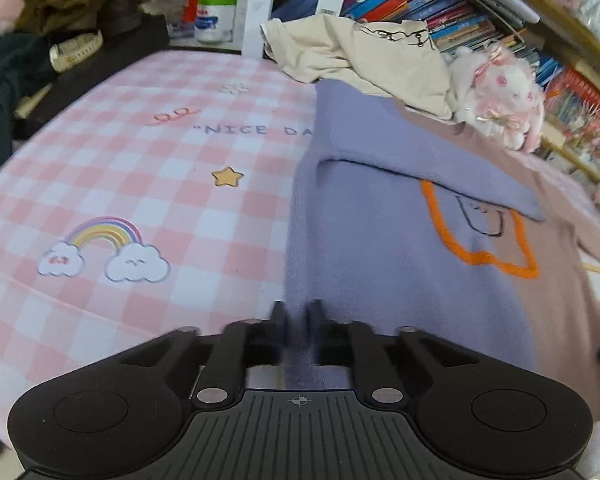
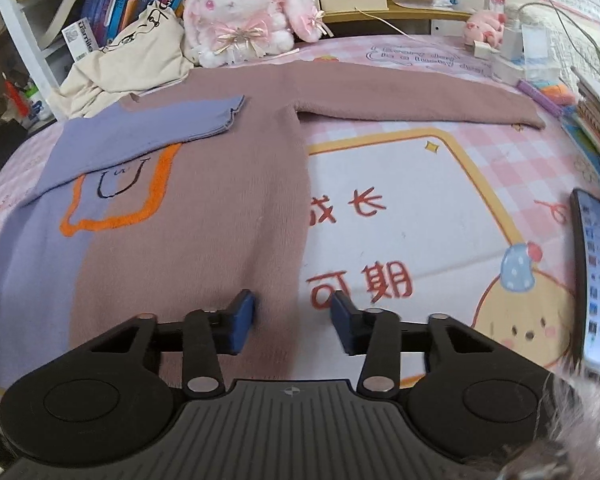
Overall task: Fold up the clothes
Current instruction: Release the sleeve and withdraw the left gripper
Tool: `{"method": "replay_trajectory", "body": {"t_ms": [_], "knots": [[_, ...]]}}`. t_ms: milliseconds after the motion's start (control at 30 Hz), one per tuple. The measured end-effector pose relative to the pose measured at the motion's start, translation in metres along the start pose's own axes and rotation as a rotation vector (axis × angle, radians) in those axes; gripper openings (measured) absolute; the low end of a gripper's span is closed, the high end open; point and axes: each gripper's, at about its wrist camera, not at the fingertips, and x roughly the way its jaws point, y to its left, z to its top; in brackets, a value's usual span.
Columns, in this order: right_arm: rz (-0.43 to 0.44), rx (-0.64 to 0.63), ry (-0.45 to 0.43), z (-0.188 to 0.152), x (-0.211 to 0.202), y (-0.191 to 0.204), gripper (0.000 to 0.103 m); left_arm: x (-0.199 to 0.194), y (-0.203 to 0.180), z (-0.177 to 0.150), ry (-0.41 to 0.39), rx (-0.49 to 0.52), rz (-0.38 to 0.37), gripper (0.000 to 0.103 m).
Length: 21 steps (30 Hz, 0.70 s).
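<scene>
Left claw (image 1: pixel 298 322) is pinched narrow on the purple hem of the sweater (image 1: pixel 380 260), with a strip of the knit caught between its two fingers. Right claw (image 2: pixel 293 320) stands wide apart, its blue pads (image 2: pixel 242 320) on either side of the sweater's pinkish-brown bottom edge, gripping nothing; whether the pads touch the cloth cannot be told.

That sweater lies flat on a pink checked cloth (image 1: pixel 120 140) that covers the tabletop. It is half purple and half pinkish-brown, with an orange outline (image 2: pixel 116 208) stitched across the chest. Its purple sleeve (image 2: pixel 152 128) is folded in over the chest and covers the top of the orange outline. On the other side, the brown sleeve (image 2: pixel 420 104) is stretched straight out across the cloth.

Beyond the sweater's collar sits a crumpled cream garment (image 2: pixel 140 56), and just beside it a pink and white plush rabbit (image 2: pixel 240 12) leans against a shelf of books (image 1: pixel 420 0). A phone (image 2: pixel 598 280) with a lit screen lies at the right edge of the right wrist view, well apart from the sweater.
</scene>
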Motion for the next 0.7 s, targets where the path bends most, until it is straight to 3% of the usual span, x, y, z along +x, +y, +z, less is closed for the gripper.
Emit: {"method": "replay_trajectory", "body": {"t_ms": [33,167,400,533,600,633,667,700], "knots": [[0.007,0.003,0.003,-0.001,0.0,0.002,0.022,0.0,0.002,0.0,0.0,0.001,-0.002,0.006],[0.023,-0.021,0.014,-0.003,-0.001,0.015,0.016,-0.002,0.008,-0.001,0.001,0.007,-0.012,0.005],[0.024,-0.047,0.015,-0.008,-0.003,0.029,0.015,-0.005,0.02,-0.002,0.003,0.016,-0.028,0.007],[0.009,-0.037,0.014,-0.008,-0.003,0.029,0.016,-0.006,0.01,-0.004,-0.015,0.093,0.007,0.015],[-0.012,-0.04,0.008,-0.008,-0.005,0.031,0.025,-0.01,0.001,-0.003,-0.041,0.15,0.038,0.028],[-0.017,-0.04,0.0,-0.008,-0.006,0.031,0.029,-0.012,-0.004,-0.003,-0.055,0.179,0.055,0.042],[-0.023,-0.039,-0.009,-0.008,-0.008,0.031,0.041,-0.016,-0.009,-0.002,-0.078,0.209,0.071,0.068],[-0.031,-0.038,-0.022,-0.007,-0.01,0.031,0.05,-0.021,-0.015,-0.002,-0.114,0.245,0.078,0.079]]}}
